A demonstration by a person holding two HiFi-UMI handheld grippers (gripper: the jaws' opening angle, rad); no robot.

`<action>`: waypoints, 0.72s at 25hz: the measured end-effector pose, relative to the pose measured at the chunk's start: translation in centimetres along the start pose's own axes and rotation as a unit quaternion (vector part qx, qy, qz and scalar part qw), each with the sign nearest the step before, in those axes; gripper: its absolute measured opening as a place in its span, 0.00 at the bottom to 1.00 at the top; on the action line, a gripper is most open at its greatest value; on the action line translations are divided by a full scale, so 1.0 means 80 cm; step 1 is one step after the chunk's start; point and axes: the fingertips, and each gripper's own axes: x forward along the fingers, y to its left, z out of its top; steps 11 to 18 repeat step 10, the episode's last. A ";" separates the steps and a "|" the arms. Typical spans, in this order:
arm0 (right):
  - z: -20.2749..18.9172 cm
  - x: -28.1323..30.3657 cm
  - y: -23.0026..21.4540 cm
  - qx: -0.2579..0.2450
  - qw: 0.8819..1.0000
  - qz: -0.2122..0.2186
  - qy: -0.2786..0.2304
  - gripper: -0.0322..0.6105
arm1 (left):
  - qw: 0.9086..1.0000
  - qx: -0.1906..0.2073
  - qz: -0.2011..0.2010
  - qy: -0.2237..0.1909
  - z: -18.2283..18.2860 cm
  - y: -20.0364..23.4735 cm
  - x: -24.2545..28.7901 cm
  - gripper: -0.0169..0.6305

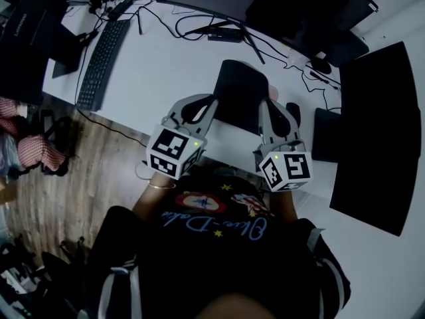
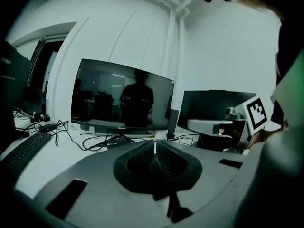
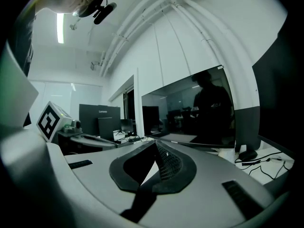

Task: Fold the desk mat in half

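A black desk mat (image 1: 375, 138) lies flat on the white desk (image 1: 166, 65) at the right of the head view. A smaller dark sheet (image 1: 239, 92) lies on the desk just beyond the two grippers; I cannot tell whether it is part of the mat. My left gripper (image 1: 201, 104) hovers over the desk's front edge, left of that sheet. Its jaws are shut, pads meeting with nothing between them (image 2: 155, 147). My right gripper (image 1: 269, 104) is level with it on the sheet's right side, also shut and empty (image 3: 155, 148).
A black keyboard (image 1: 101, 62) lies at the desk's left end. Monitors (image 1: 299, 8) and loose cables (image 1: 199, 28) line the back. A small black rectangle (image 1: 325, 135) sits between the right gripper and the mat. Wooden floor (image 1: 73, 165) lies below the desk.
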 end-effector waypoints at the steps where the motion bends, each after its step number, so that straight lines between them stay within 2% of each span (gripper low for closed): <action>1: 0.000 0.001 0.000 0.000 1.000 0.001 0.000 0.05 | 1.000 0.000 0.001 0.001 -0.001 0.001 -0.001 0.04; 18: 0.001 0.004 0.002 -0.001 1.000 0.008 -0.002 0.05 | 1.000 0.004 0.002 -0.003 0.000 0.001 -0.001 0.04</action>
